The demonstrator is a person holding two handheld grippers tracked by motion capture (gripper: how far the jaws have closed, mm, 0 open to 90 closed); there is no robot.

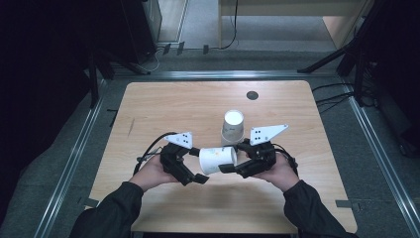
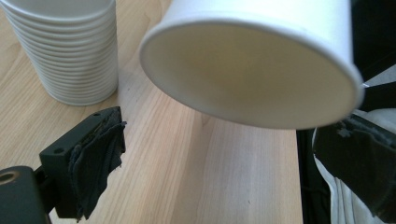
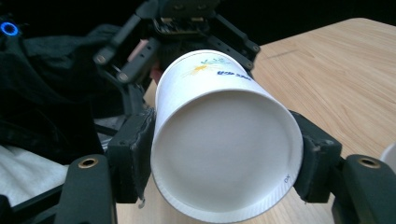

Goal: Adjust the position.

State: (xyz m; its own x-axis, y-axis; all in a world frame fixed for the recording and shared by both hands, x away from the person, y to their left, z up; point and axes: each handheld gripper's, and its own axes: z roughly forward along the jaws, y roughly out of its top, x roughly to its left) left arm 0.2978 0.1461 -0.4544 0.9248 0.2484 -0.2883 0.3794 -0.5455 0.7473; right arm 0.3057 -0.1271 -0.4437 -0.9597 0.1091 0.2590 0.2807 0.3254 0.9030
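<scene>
A white paper cup [image 1: 218, 159] lies sideways in the air just above the wooden table [image 1: 163, 104]. My right gripper [image 1: 234, 157] is shut on it near its base. In the right gripper view both pads [image 3: 134, 156] press the cup [image 3: 224, 140] from either side, its bottom facing the camera. My left gripper [image 1: 197, 165] stands open at the cup's mouth end. In the left gripper view the open rim [image 2: 252, 60] hangs above and between the wide-apart pads [image 2: 95, 163], apart from them. A stack of white cups [image 1: 233, 126] stands upside down just behind.
The stack of cups [image 2: 65, 46] is close on the left in the left gripper view. A small dark round spot [image 1: 252, 95] marks the far side of the table. Metal rails and dark stands border the table on the floor.
</scene>
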